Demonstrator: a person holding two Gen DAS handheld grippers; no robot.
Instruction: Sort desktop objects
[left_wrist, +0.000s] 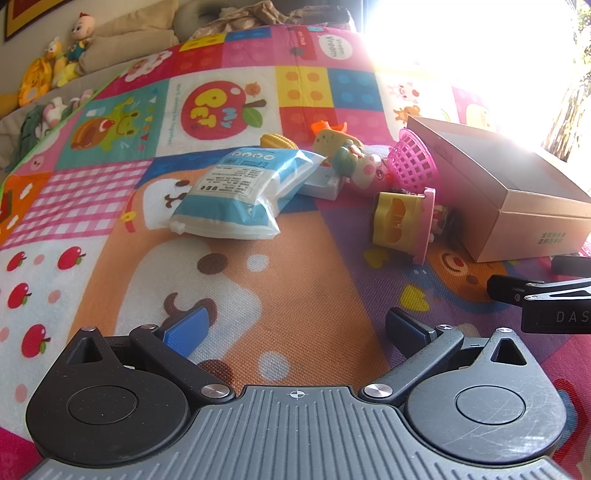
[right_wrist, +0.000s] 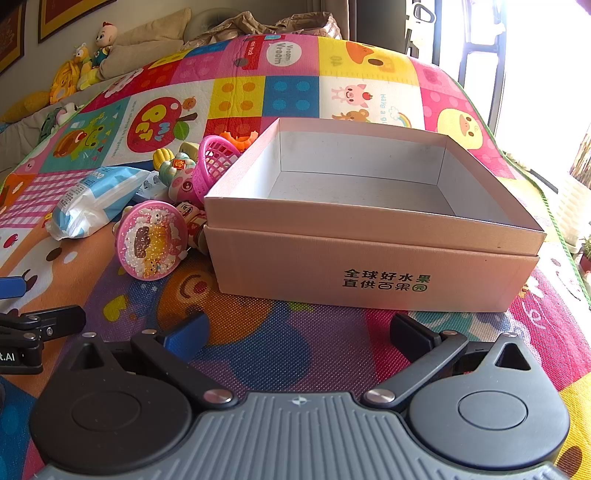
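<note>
**Toys heaped left of the empty box, both grippers wide**

A patchwork play mat (left_wrist: 229, 280) of bright cartoon squares covers the surface, with plush toys and cushions along its far left edge and window glare at the far right. On it sits my target – an open pale-pink cardboard box (right_wrist: 369, 258), empty, straight ahead of my right gripper (right_wrist: 299, 332) and close to it. My left gripper (left_wrist: 295, 325) faces the pile instead: a blue-and-white plastic pouch (left_wrist: 236, 192) lies nearest, ahead and slightly left, its long axis running diagonally from near-left to far-right. Beyond it, against the box's left wall, crowd a pink mesh basket (left_wrist: 413, 162), a yellow-and-pink round toy (left_wrist: 402, 225), a small pig figurine (left_wrist: 365, 166) and a yellow toy corn cob (left_wrist: 277, 142). Both grippers stand spread wide, holding nothing. I judge the left is the nearer one for the pouch – the box lies to its right.
</note>
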